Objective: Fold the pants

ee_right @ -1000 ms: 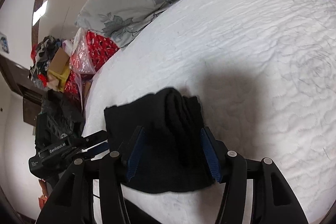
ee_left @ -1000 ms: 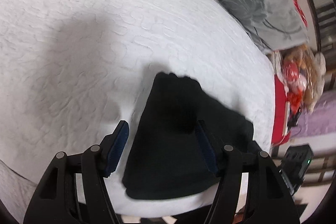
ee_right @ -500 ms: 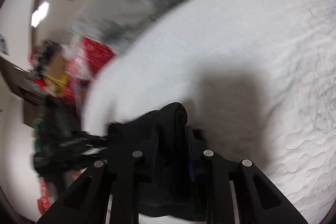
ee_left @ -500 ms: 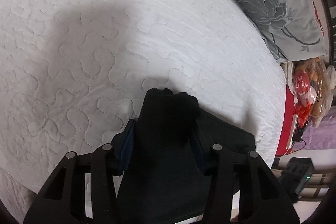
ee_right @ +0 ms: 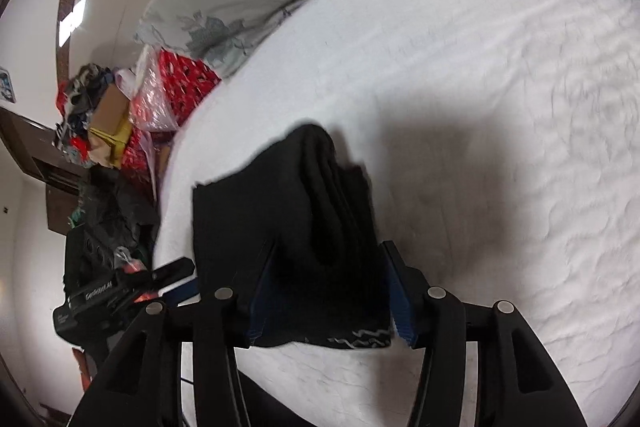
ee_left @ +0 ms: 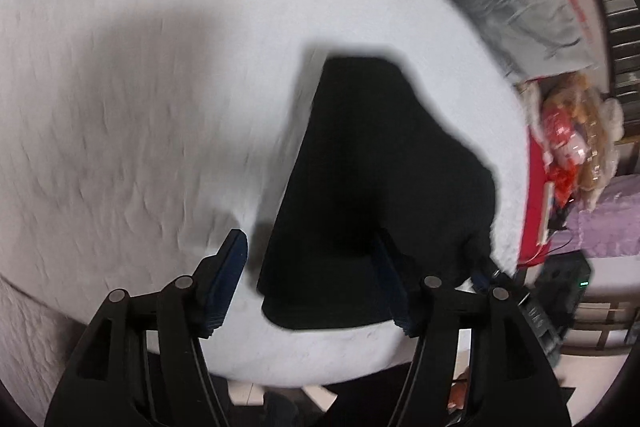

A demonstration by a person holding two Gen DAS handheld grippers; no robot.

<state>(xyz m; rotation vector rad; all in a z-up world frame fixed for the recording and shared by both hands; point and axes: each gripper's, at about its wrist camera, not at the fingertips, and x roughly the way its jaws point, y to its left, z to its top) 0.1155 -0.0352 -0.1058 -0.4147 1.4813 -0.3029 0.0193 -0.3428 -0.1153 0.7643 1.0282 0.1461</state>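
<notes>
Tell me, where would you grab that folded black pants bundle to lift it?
Probably the thick rolled fold of the black pants, from above, a finger on each side. It stands as a raised ridge there, while the thin flap beside it lies flat on the white bedspread.

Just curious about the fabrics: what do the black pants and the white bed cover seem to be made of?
Pants: soft matte black cloth, perhaps knit or fleece; thick limp folds, no shine. Bed cover: white quilted fabric, likely cotton; stitched wavy ridges.
</notes>
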